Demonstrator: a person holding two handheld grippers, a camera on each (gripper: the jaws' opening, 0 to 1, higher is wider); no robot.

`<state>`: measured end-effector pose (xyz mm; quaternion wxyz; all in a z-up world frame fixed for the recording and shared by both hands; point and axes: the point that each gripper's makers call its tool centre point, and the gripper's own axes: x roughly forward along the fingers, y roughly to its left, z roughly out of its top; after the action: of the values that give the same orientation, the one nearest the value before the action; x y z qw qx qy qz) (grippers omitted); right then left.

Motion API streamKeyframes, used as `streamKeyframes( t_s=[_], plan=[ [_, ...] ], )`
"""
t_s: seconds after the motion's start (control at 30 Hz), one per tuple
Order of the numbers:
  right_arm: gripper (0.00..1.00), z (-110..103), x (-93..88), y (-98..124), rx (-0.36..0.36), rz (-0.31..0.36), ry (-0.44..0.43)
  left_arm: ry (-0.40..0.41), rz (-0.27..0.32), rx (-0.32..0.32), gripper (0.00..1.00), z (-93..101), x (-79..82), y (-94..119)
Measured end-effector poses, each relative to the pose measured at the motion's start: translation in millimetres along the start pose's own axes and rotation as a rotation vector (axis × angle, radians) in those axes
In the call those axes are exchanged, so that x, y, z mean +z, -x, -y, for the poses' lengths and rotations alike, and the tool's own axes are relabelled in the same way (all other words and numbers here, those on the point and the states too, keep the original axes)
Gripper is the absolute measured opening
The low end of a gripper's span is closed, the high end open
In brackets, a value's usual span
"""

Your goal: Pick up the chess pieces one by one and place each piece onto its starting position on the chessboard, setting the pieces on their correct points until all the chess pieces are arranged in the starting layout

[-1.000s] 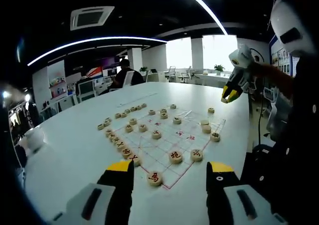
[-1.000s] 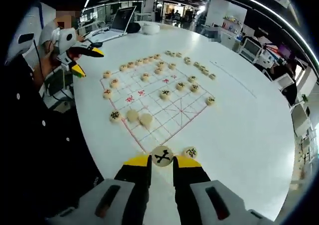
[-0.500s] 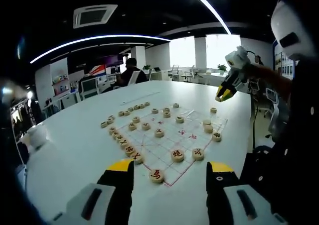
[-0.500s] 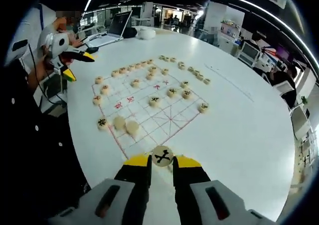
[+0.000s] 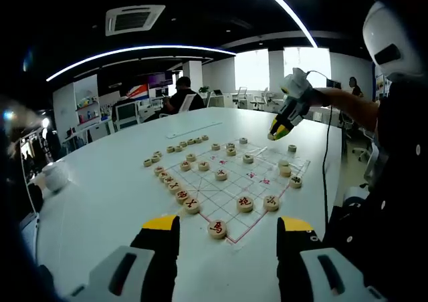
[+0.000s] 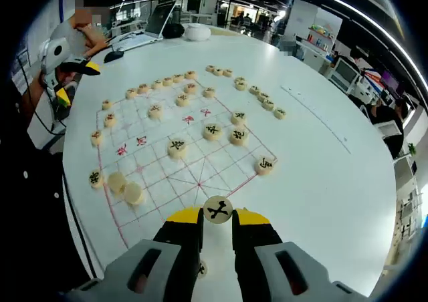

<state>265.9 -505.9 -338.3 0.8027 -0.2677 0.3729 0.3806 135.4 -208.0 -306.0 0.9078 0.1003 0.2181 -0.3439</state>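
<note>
the chessboard [image 6: 194,162] lies on the table [image 6: 321,155], pieces [image 6: 176,148] scattered across it. a row of pieces [image 6: 257,96] sits just beyond its far edge. a laptop [image 6: 144,31] stands at the table's far end.

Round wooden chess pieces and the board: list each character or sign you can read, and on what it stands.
"馬", red, on the nearest round wooden piece in the left gripper view.
Black character on the round wooden piece clamped in the right gripper: too stylised to read.
Red marks on the white chessboard and other pieces: too small.

Beige chess pieces [image 6: 177,147], red-lined chessboard [image 6: 200,175], white table [image 6: 321,175].
</note>
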Motion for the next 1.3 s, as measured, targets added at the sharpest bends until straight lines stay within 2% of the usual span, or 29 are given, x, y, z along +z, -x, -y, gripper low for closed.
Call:
streamKeyframes(
  t_s=[0.13,0.37,0.7,0.8,0.9,1.03,1.3],
  plan=[
    [0.19,6.0,4.3,-13.4,0.005,-0.016,0.003,0.002,-0.003,0.005,0.59,-1.3,-1.8,2.3],
    [0.19,9.1,-1.3,-31.9,0.023,-0.057,-0.008,0.010,-0.003,0.017,0.59,-3.1,-4.6,7.5],
    [0.19,4.9,-1.4,-31.9,0.037,-0.051,-0.021,0.010,-0.003,0.018,0.59,-3.6,-5.9,8.2],
    [0.19,0.2,0.3,-30.6,0.050,-0.031,0.024,0.010,-0.001,0.017,0.59,-3.3,-5.4,8.2],
    [0.24,-5.6,1.9,-23.4,0.061,-0.006,0.010,0.008,0.000,0.020,0.59,-3.6,-5.2,8.9],
    [0.28,-7.9,1.1,-7.7,0.039,0.032,-0.003,0.009,0.003,0.020,0.59,-3.6,-4.2,9.3],
    [0.30,-26.0,-11.5,44.7,-0.024,0.118,-0.013,-0.009,0.012,0.000,0.59,-0.1,1.7,4.5]
  ],
)
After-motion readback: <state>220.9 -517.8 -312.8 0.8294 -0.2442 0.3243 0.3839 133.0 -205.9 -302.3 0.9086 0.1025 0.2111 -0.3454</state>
